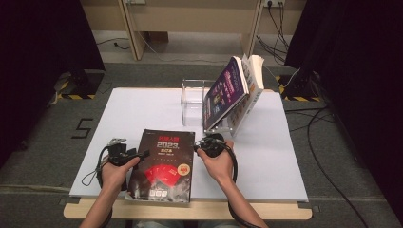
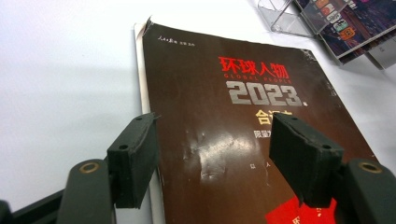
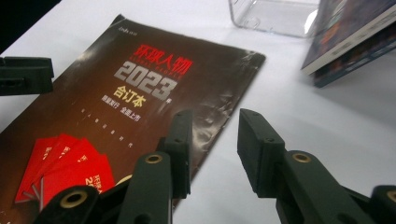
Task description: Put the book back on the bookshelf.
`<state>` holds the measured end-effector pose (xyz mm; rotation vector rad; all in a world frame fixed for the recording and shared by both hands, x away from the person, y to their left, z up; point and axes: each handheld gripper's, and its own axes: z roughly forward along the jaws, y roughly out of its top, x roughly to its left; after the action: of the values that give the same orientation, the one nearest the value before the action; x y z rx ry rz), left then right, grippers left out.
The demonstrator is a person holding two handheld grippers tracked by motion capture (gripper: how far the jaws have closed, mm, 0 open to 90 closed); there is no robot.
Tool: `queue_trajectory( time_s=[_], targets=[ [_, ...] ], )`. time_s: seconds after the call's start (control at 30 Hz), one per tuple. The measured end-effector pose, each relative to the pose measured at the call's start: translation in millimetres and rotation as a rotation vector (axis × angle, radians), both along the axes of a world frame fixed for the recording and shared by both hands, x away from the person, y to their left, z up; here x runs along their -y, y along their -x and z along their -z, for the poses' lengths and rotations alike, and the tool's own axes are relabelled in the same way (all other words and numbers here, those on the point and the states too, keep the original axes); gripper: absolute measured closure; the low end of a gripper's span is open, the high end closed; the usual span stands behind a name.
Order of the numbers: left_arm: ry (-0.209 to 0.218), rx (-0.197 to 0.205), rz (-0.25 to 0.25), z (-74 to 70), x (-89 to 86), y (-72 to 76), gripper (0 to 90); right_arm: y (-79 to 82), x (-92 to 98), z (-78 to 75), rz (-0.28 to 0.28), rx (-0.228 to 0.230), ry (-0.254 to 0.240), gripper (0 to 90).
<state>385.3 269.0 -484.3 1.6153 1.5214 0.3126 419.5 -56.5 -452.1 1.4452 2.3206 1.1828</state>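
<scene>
White table (image 1: 285,156): dark glossy magazine (image 1: 164,166) lies flat, cover reads "2023", red cards below. Left gripper (image 1: 142,154) & right gripper (image 1: 197,148) both part-open, holding nothing.

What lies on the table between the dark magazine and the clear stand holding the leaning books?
Nothing: between the dark magazine and the clear stand the high view shows bare white table.

Your right gripper (image 3: 212,149) hangs with jaws apart over the dark magazine's (image 3: 116,107) near right edge; a clear stand (image 3: 271,16) and leaning books (image 3: 355,42) sit beyond, up right.
</scene>
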Motion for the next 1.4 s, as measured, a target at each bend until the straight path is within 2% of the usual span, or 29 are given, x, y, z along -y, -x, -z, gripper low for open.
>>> queue_trajectory(
  time_s=[0.47, 0.63, 0.8, 0.9, 1.03, 1.13, 1.2, 1.3, 1.4],
  targets=[
    [0.004, -0.036, -0.009, 5.1, -2.2, -0.3, 34.8, -1.0, -15.8, 14.4, -0.036, -0.077, 0.016, 66.2],
    [-0.001, -0.037, -0.013, 6.1, -1.9, 0.1, 35.9, -0.7, -19.6, 17.7, -0.042, -0.089, 0.021, 66.3],
    [0.023, -0.043, -0.012, 5.8, -2.2, 0.6, 37.9, -1.1, -21.5, 22.5, -0.046, -0.1, 0.031, 66.3],
    [0.08, -0.063, 0.006, 6.7, -0.2, 1.0, 42.0, -0.9, -22.4, 24.9, -0.046, -0.102, 0.034, 66.2],
    [0.101, -0.072, 0.025, 7.7, 5.2, 1.1, 42.9, -0.8, -22.7, 28.5, -0.044, -0.109, 0.046, 65.8],
    [0.084, -0.074, 0.019, 6.3, 4.7, 1.9, 43.2, 0.1, -21.8, 29.5, -0.029, -0.122, 0.036, 65.5],
    [0.037, -0.063, 0.0, 2.9, 3.6, 2.7, 41.3, -0.5, -20.2, 29.2, -0.029, -0.116, 0.041, 65.3],
    [-0.007, -0.059, -0.037, -0.8, -0.1, 3.2, 39.1, -1.6, -18.3, 29.1, -0.027, -0.116, 0.045, 65.3],
    [0.016, -0.069, -0.04, 0.6, -3.2, 2.9, 38.2, -1.2, -18.6, 29.1, -0.016, -0.122, 0.041, 65.1]
  ],
)
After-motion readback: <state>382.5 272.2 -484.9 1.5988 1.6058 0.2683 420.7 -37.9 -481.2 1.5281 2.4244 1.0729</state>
